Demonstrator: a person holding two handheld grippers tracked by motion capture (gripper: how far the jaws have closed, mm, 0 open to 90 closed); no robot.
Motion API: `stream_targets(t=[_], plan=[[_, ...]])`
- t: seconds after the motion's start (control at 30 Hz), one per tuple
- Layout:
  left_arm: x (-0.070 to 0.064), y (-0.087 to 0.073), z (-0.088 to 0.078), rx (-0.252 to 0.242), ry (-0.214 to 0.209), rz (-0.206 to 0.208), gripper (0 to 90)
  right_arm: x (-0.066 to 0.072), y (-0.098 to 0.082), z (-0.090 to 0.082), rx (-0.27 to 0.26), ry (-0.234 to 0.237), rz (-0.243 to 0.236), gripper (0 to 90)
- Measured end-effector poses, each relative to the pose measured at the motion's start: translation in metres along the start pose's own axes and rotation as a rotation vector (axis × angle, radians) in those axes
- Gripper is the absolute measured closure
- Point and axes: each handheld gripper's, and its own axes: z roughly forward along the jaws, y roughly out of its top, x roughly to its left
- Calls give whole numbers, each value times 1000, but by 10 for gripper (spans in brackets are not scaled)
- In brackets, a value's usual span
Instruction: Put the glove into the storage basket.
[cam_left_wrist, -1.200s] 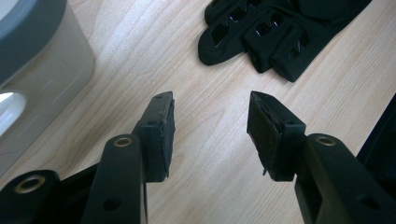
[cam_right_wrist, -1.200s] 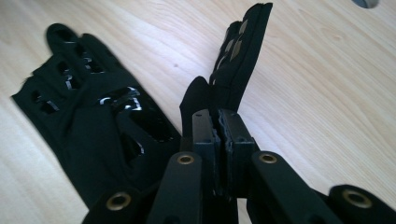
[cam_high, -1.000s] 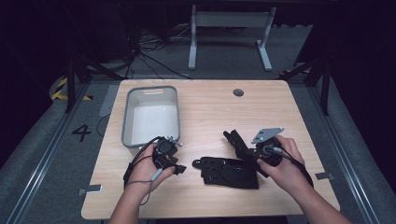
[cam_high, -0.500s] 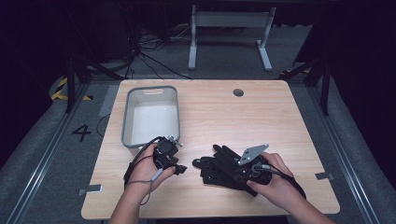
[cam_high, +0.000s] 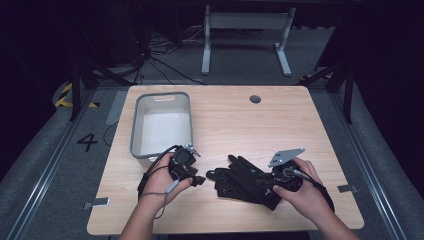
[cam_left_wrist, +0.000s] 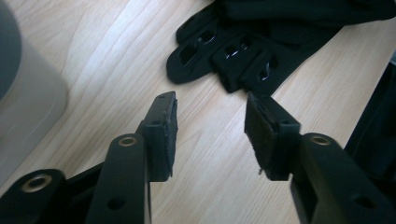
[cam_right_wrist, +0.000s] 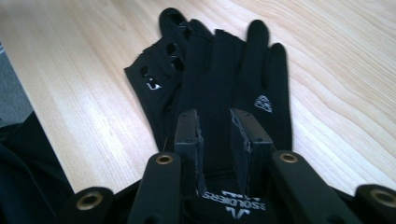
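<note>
My left gripper (cam_high: 200, 178), jaws apart and just narrowing on nothing, and right gripper (cam_high: 265, 187), just widening, straddling black gloves (cam_high: 240, 180) near me on the wooden table (cam_high: 230, 120); grey bin (cam_high: 161, 125) far left, dark room.

Far tabletop (cam_high: 280, 125) open; bin (cam_high: 162, 125) blocks left.

Bare forearms, black left gripper (cam_high: 200, 180) with grey cable, right gripper (cam_high: 265, 186) with grey three-cornered plate (cam_high: 285, 156), brass-ringed holes (cam_right_wrist: 164, 159) on black arms
</note>
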Motion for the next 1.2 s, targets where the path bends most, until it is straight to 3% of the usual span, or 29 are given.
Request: stream_targets(t=[0.13, 0.17, 0.2, 0.3, 0.37, 0.5, 0.77, 1.07, 1.2], plan=[[-4, 5, 2, -12, -18, 27, 606, -13, -6, -4, -11, -14, 44, 740], [-5, 7, 2, -23, -20, 32, 616, -17, -8, -4, -13, -20, 59, 741], [-7, 10, 1, -62, 2, 46, 631, -25, -13, -4, -8, -37, 85, 741], [-10, 13, 1, -74, -2, 53, 642, -31, -18, -5, -7, -51, 103, 739], [-12, 17, 2, -67, -29, 36, 643, -37, -24, -8, -6, -57, 133, 728], [-11, 21, 4, -44, -50, 15, 676, -40, -30, -11, -5, -66, 153, 725], [-15, 32, 25, -16, -72, 24, 700, -42, -46, -14, 17, -93, 184, 727], [-9, 42, 48, -23, -91, -28, 657, -45, -59, -17, 40, -94, 226, 711], [-9, 46, 56, -20, -71, -48, 606, -42, -65, -15, 58, -89, 244, 694]])
